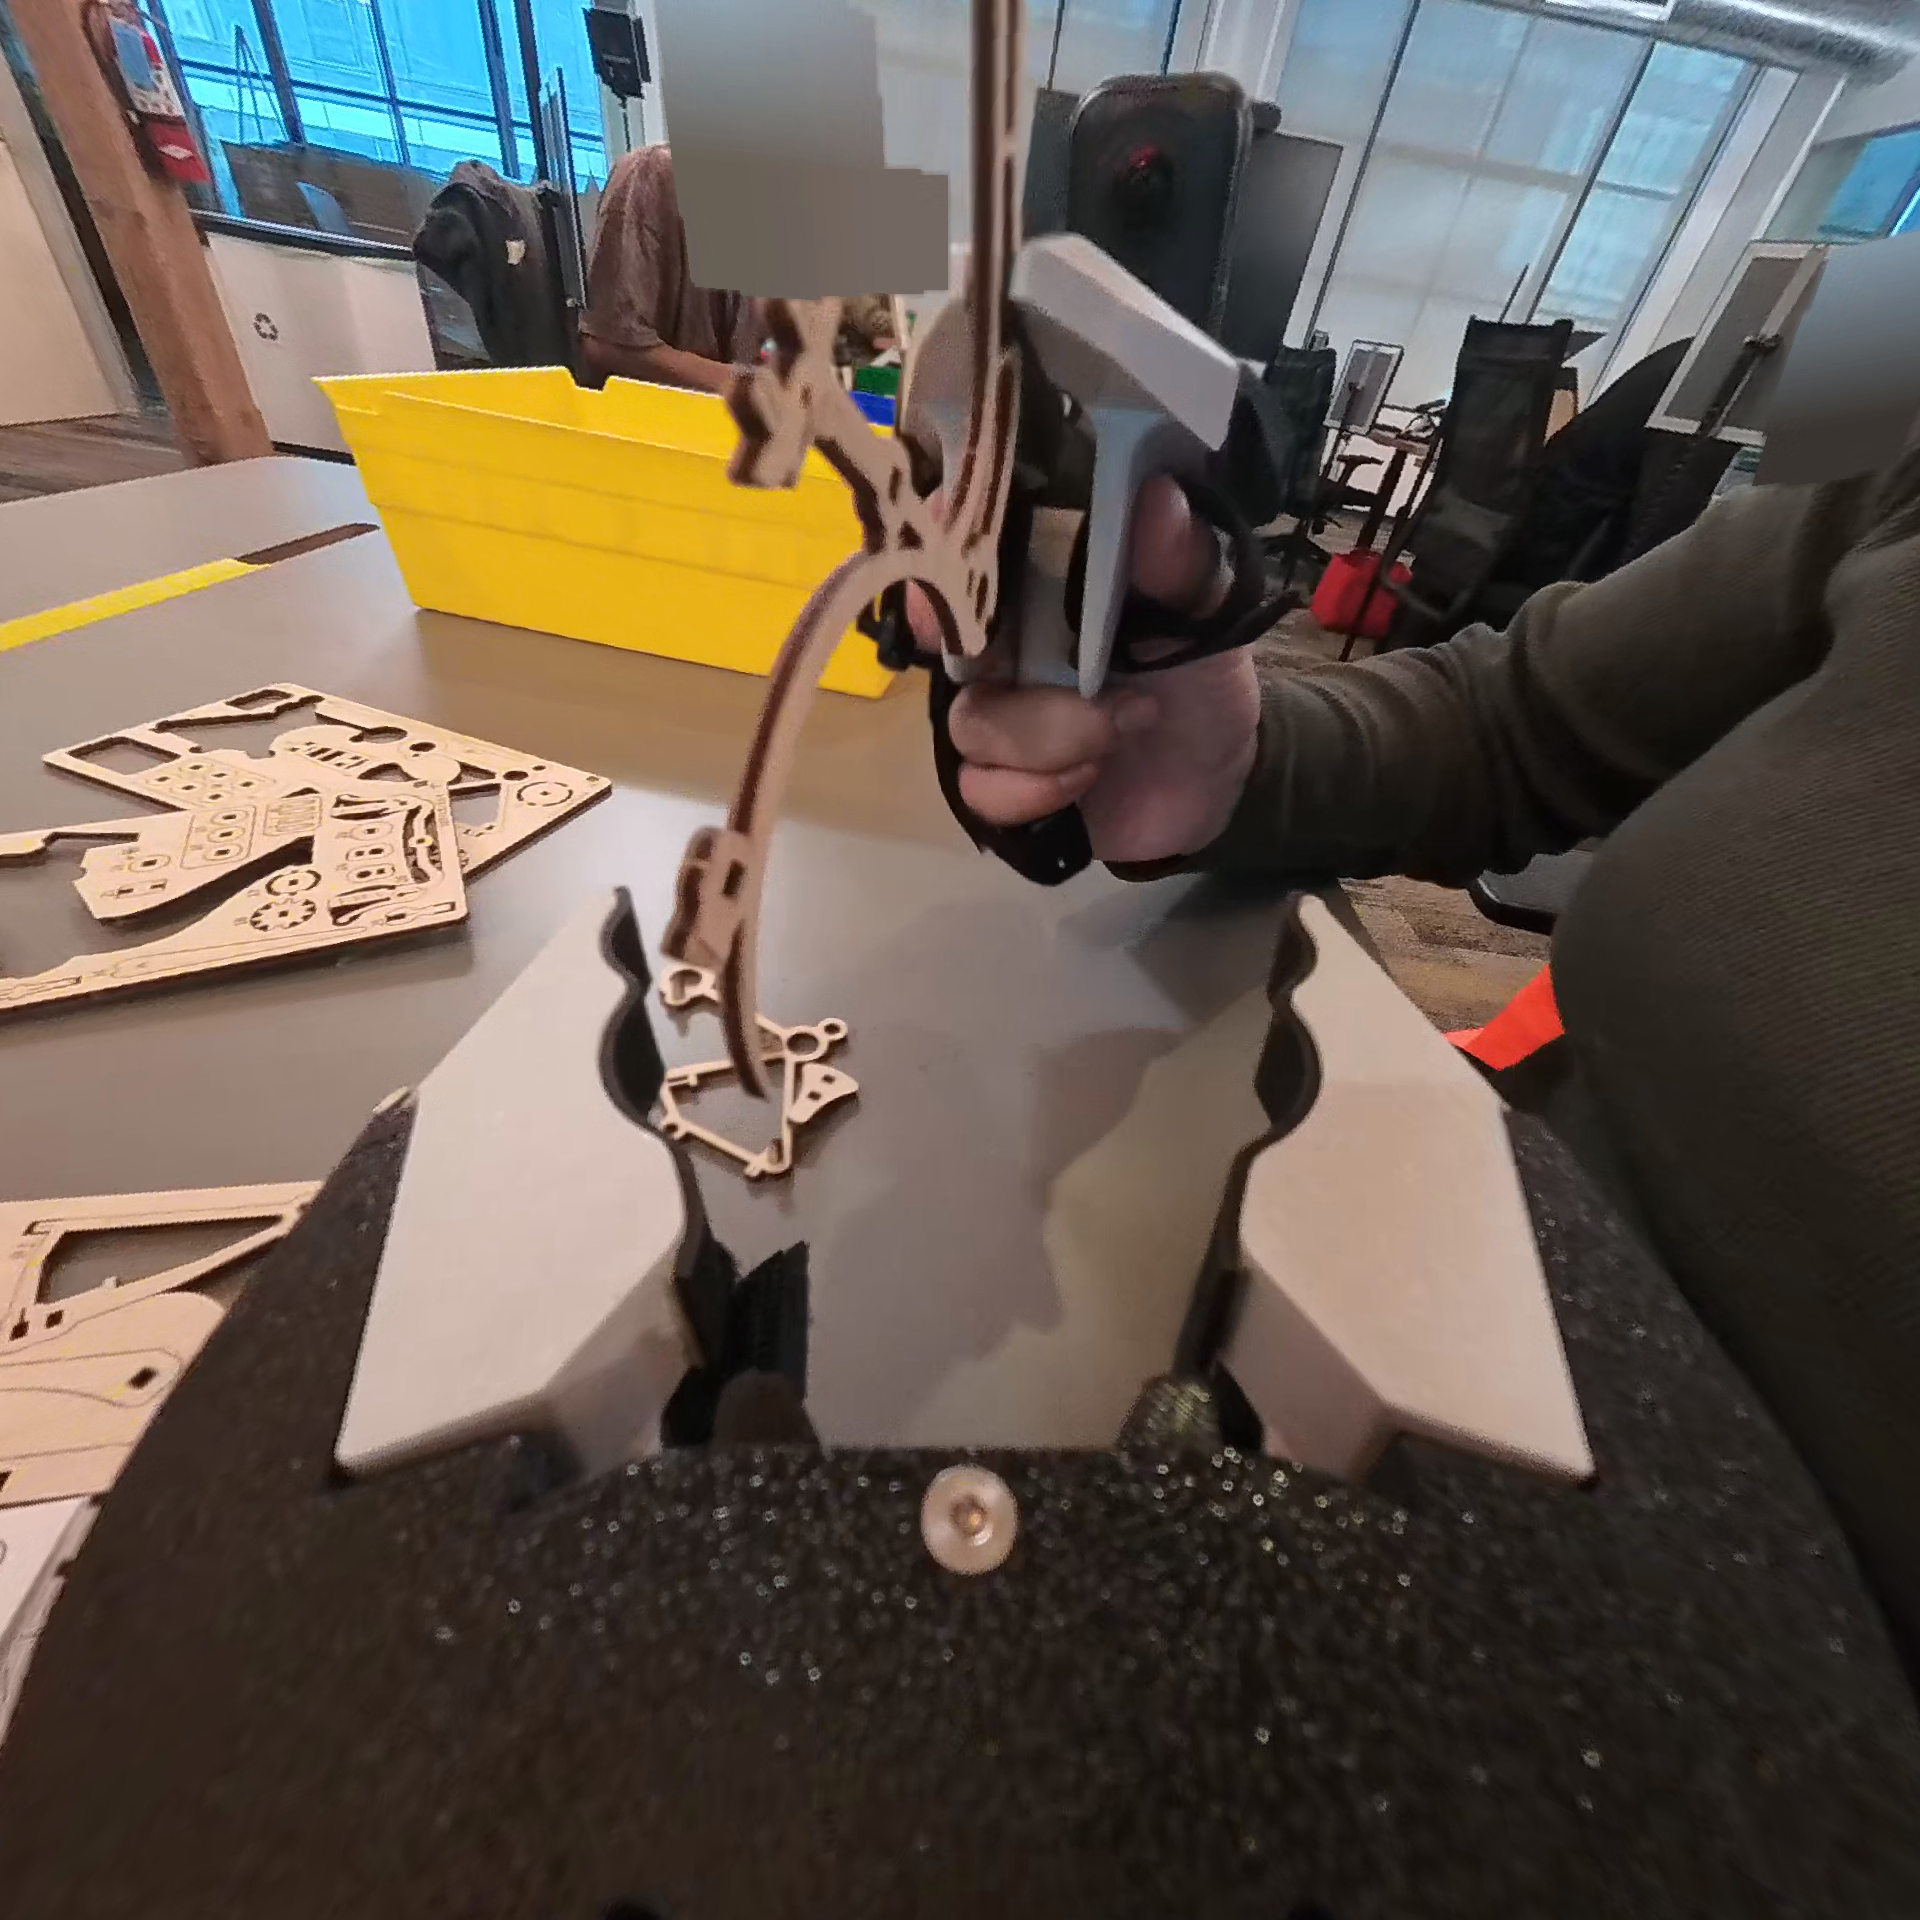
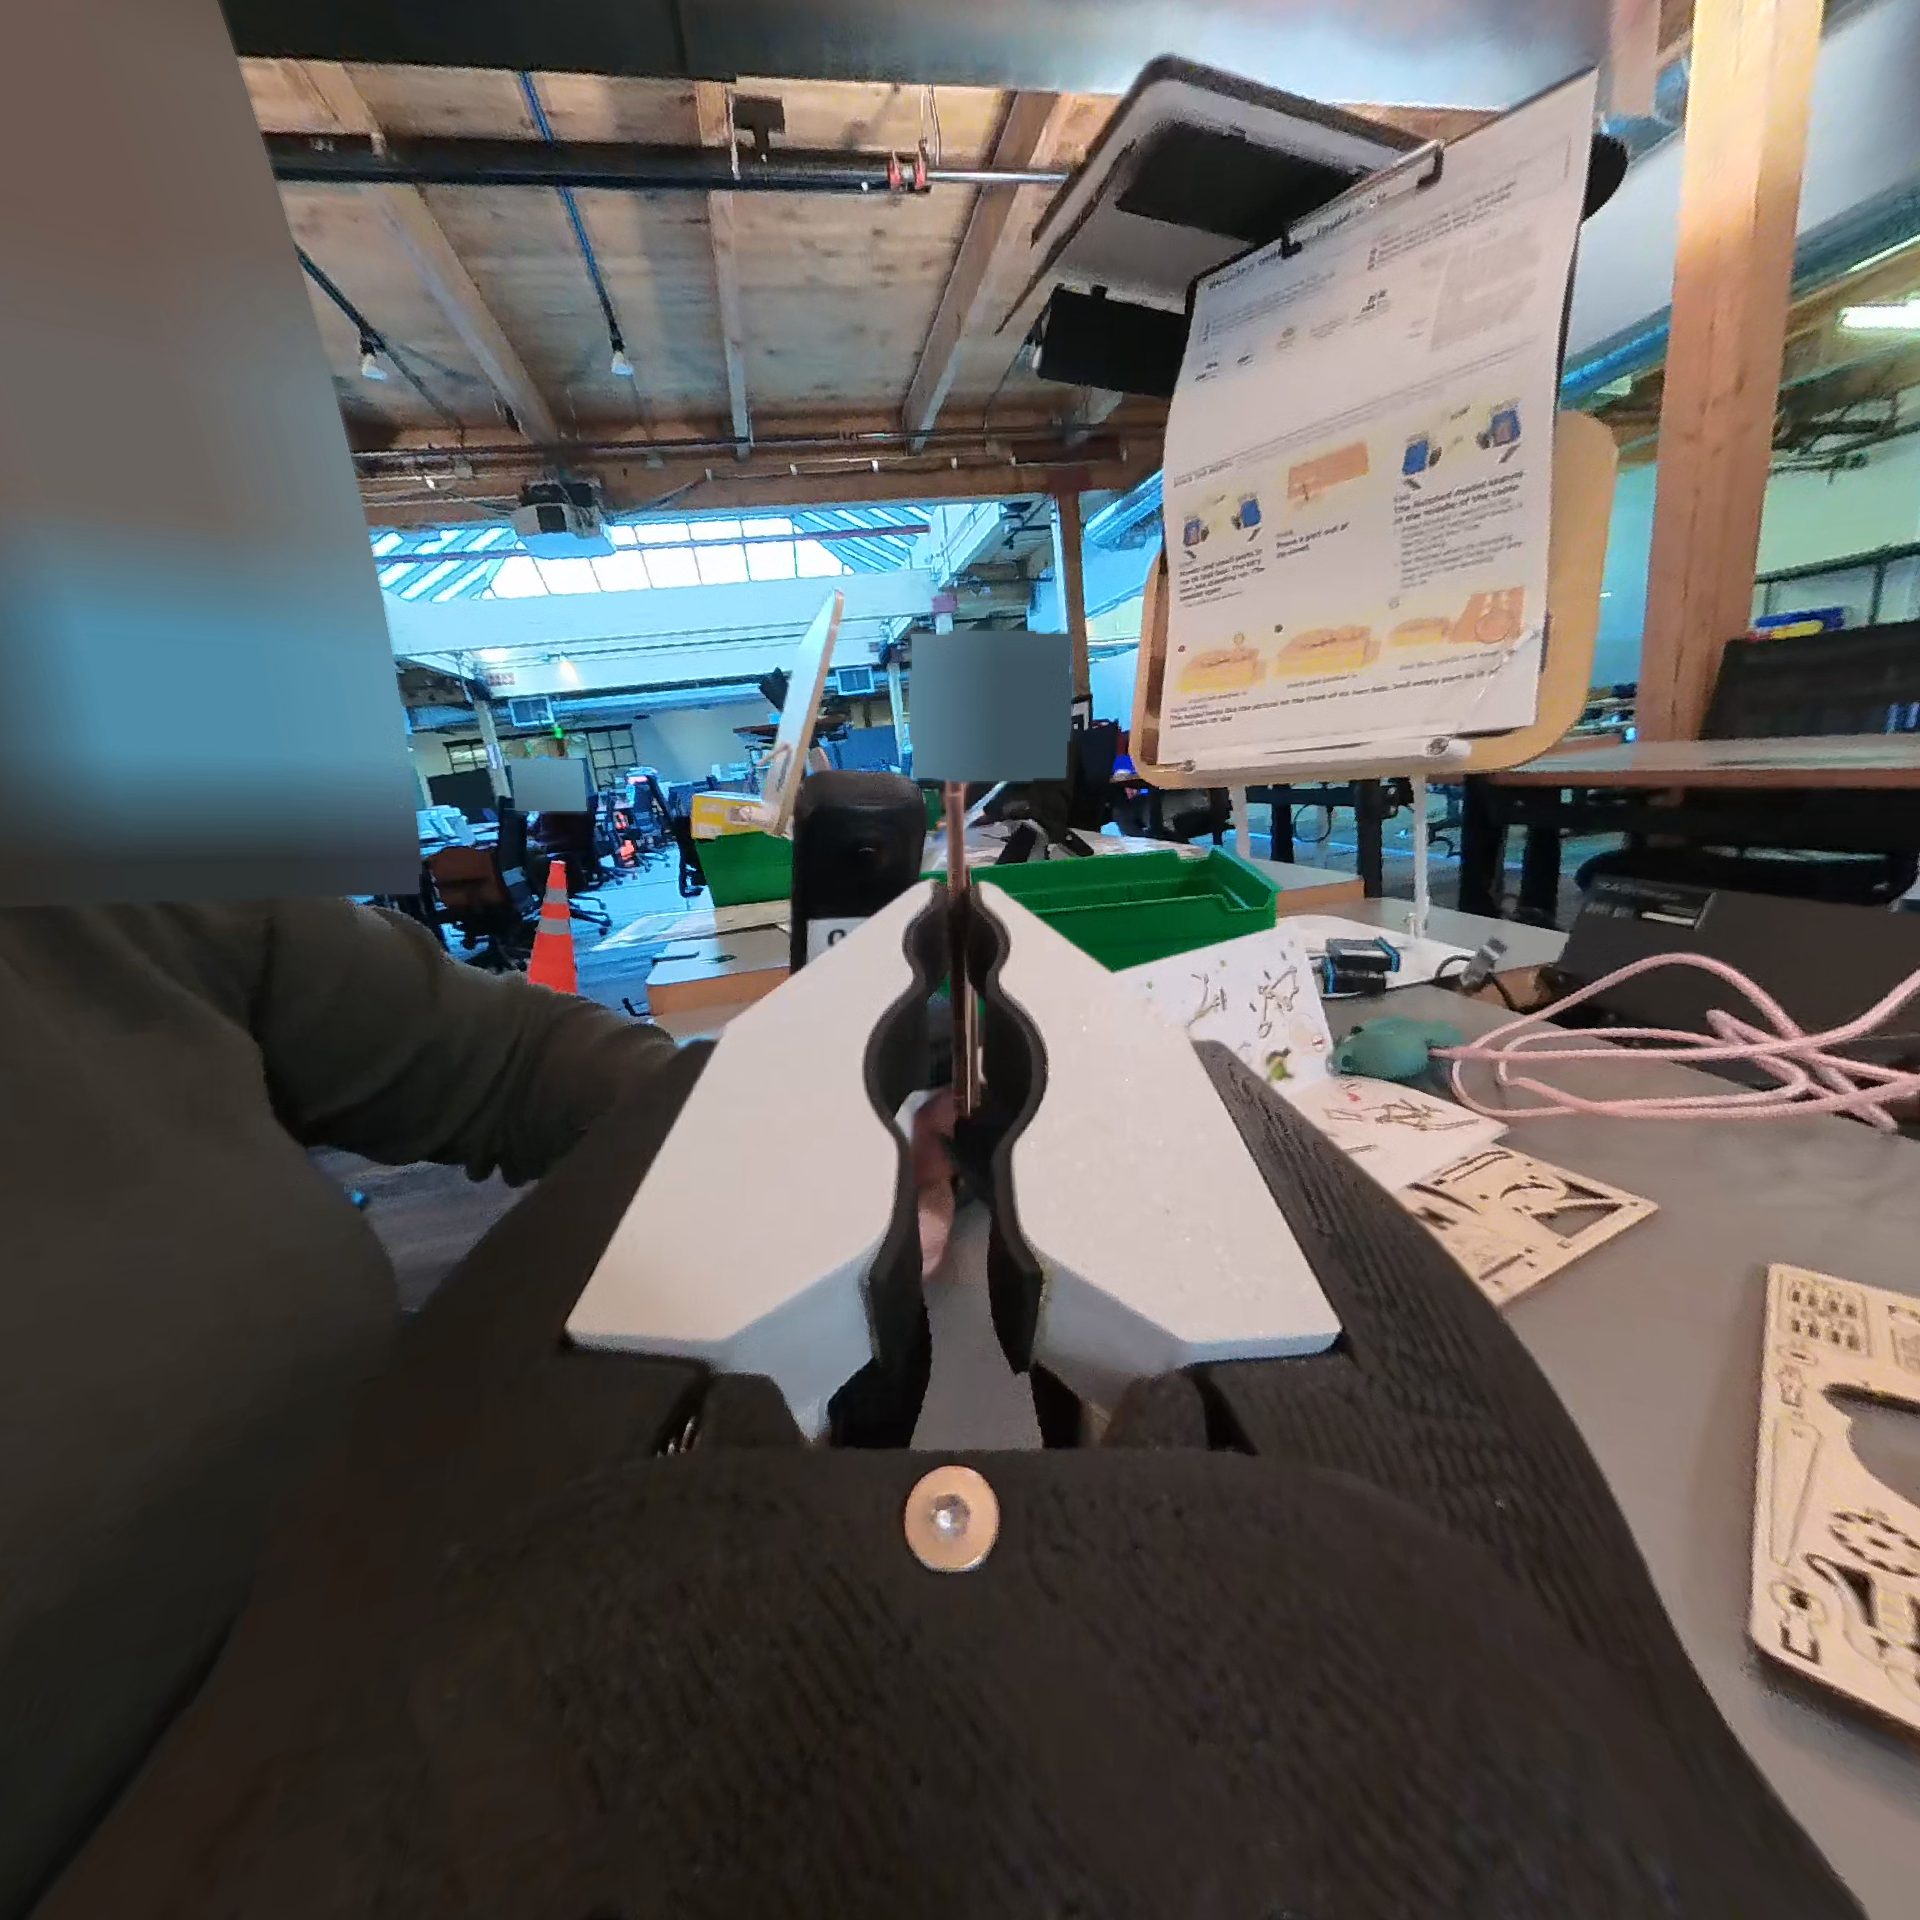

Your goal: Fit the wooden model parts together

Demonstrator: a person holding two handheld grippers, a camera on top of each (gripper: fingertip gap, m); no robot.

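Observation:
My left gripper [image 1: 956, 935] is open and empty, low over the dark table. Between its fingers lies a small flat wooden frame piece [image 1: 756, 1081]. My right gripper [image 1: 961, 436] is shut on a long curved wooden model part [image 1: 769, 748], held upright above the table; the part's lower tip hangs just over the small frame piece. In the right wrist view the right gripper [image 2: 961, 914] is shut on that part [image 2: 964, 997], seen edge-on between the fingers.
A yellow bin [image 1: 613, 520] stands behind. Punched wooden sheets [image 1: 281, 831] lie at left, more at lower left [image 1: 114, 1320] and in the right wrist view [image 2: 1839, 1486]. An instruction sheet on a stand [image 2: 1361, 468], a green tray [image 2: 1132, 904] and pink cable [image 2: 1683, 1049] are at right.

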